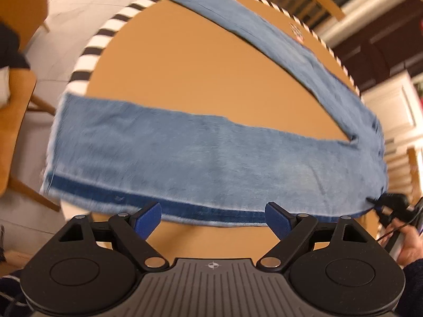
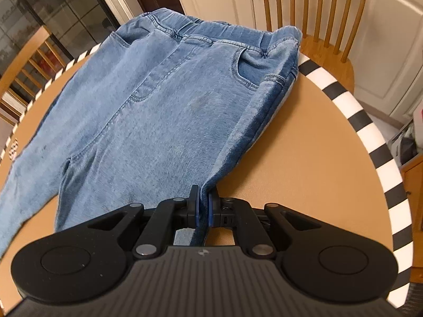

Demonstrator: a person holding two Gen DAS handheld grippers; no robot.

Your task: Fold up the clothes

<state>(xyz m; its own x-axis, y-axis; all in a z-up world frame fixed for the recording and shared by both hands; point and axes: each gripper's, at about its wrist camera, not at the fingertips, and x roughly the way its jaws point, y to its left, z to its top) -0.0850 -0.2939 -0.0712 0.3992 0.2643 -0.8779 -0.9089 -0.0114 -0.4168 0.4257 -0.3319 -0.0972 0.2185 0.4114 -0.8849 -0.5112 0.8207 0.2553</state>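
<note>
round table (image 1: 185, 79) | jeans (image 2: 148, 121) spread across it, legs over far edge | right gripper (image 2: 203, 206) pinching side seam | left gripper (image 1: 212, 218) wide apart, empty | grab near leg hem first, lift both evenly

You have a round desk (image 1: 185, 74) with a tan top and a black-and-white striped rim. A pair of light blue jeans (image 2: 148, 111) lies directly on it, front side up, legs spread in a V, the waistband at the rim by a chair. One leg end overhangs the rim. A small patterned marker (image 1: 296, 32) sits near the rim, beside the other leg.
</note>
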